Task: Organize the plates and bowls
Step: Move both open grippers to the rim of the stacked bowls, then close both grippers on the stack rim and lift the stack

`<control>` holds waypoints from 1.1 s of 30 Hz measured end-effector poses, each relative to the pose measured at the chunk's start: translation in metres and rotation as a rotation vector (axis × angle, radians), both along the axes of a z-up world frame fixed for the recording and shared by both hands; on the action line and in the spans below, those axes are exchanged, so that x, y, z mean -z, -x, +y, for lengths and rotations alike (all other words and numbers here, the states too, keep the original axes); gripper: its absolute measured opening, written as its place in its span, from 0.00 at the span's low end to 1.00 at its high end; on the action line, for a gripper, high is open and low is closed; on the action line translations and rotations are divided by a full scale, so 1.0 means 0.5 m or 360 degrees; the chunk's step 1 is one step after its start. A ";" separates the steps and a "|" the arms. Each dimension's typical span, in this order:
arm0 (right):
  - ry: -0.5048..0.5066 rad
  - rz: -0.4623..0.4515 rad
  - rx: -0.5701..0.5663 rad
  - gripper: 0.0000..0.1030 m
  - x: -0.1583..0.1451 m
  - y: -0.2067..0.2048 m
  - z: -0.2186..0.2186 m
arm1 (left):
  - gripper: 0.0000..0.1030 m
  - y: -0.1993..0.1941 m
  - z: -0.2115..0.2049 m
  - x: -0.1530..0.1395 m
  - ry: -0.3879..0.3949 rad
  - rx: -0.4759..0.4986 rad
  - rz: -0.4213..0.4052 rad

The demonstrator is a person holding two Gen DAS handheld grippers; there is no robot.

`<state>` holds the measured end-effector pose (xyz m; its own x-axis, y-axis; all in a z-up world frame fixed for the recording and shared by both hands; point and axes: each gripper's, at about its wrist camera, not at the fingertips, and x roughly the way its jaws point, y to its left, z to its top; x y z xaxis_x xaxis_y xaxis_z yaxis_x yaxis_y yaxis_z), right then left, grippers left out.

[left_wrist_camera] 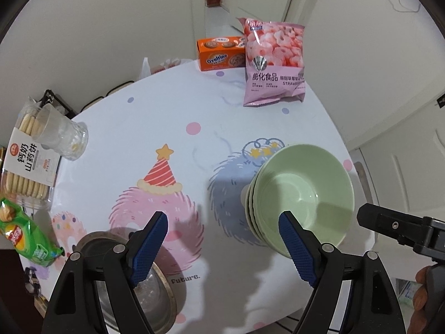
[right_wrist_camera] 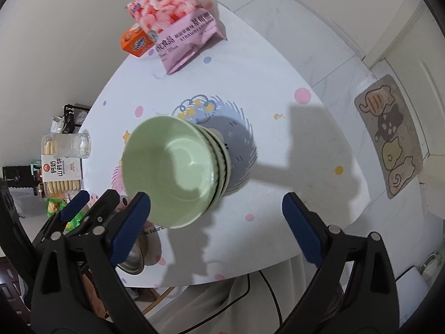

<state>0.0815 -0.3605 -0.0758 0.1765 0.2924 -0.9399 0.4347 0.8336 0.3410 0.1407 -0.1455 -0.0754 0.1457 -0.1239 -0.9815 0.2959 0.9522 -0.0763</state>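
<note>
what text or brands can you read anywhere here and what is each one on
"Ovaltine": orange cardboard box at the table's far edge.
"膨化食品" and "STRAWBE…", cut off: pink puffed-snack bag; its smaller print is unreadable.
"钙奶山药饼": white label on the clear plastic biscuit tray; fine print too small.
"future.": printed on the white cartoon tablecloth.
Green crisp bag: logo too blurred to read.

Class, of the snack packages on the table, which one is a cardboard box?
The orange Ovaltine box at the far edge; the other snacks are soft bags or a clear plastic tray.
</note>
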 end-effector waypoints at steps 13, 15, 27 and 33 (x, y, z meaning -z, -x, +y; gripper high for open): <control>-0.0043 0.0181 -0.0071 0.93 0.113 -0.063 -0.009 | 0.81 -0.038 -0.043 0.130 -0.0070 0.0025 0.0197; -0.0018 0.0201 -0.0110 0.87 0.126 -0.069 -0.006 | 0.83 -0.040 -0.043 0.148 -0.0074 0.0029 0.0221; -0.0383 0.0147 -0.0188 0.75 0.194 -0.096 0.017 | 0.79 -0.047 -0.002 0.173 0.0197 -0.0049 0.0215; -0.0402 0.0130 -0.0168 0.64 0.174 -0.094 -0.008 | 0.23 -0.031 -0.059 0.131 0.0119 0.0117 0.0063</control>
<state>0.1284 -0.3647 -0.1626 0.0593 0.5317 -0.8449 0.3845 0.7689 0.5108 0.1564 -0.1753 -0.1407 0.0946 -0.2058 -0.9740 0.3603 0.9192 -0.1592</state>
